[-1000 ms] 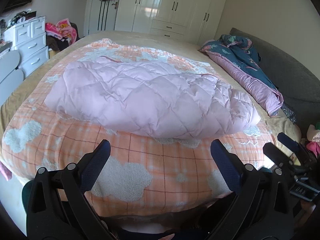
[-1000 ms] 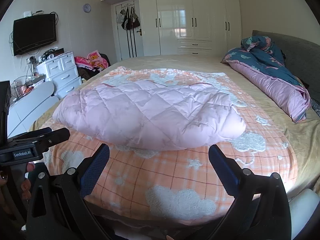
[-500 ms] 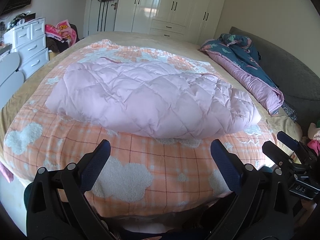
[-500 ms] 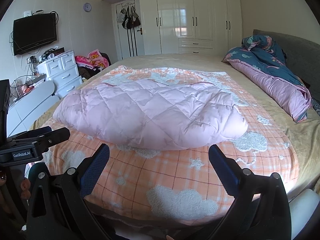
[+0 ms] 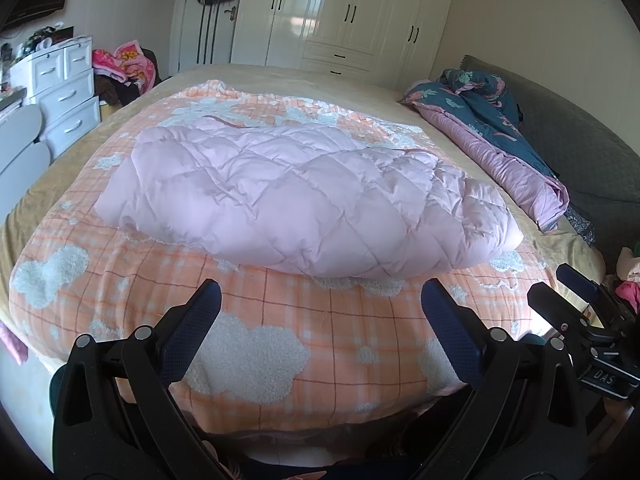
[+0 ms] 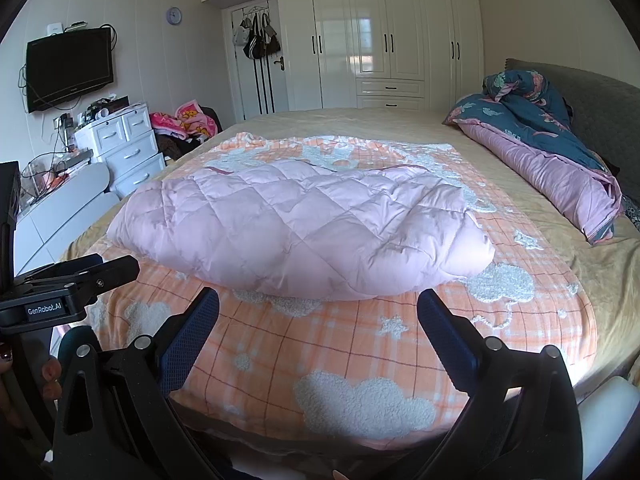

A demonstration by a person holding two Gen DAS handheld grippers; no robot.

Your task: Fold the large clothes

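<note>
A: Bedroom, daylight, white wardrobe wall (image 6: 380, 36) at the far end. Start at the claws: what state?

B: Left claw (image 5: 320, 312): blue-padded fingers (image 5: 192, 332) spread wide, nothing between them, held off the near edge of the bed (image 6: 352, 118). Right claw (image 6: 318, 320): same, spread wide and empty, also short of the bed edge. Neither touches fabric.

A: Do they see each other?

B: Yes. In the left wrist view the right claw sits at the right margin; in the right wrist view the left claw sits at the left margin, a label on its body, with fingertips of the person's hand (image 6: 50, 378) below it.

A: Task item?

B: Pink quilted jacket (image 5: 304, 200) lying across the middle of the bed, bulky and puffed, long axis running left to right. It rests on an orange plaid blanket (image 5: 280, 320) with white fleecy cloud patches. A band of that blanket lies bare between the claws and the jacket's near edge.

A: Further out?

B: Beige sheet under the blanket. Rolled duvet (image 6: 540, 148), dark blue over pink, along the right side by the grey headboard (image 6: 592, 100). White drawer unit (image 6: 128, 148) left of the bed, a heap of bright clothes (image 6: 184, 120) beside it. Television (image 6: 68, 68) on the left wall; bags (image 6: 258, 40) hanging on the door.
</note>
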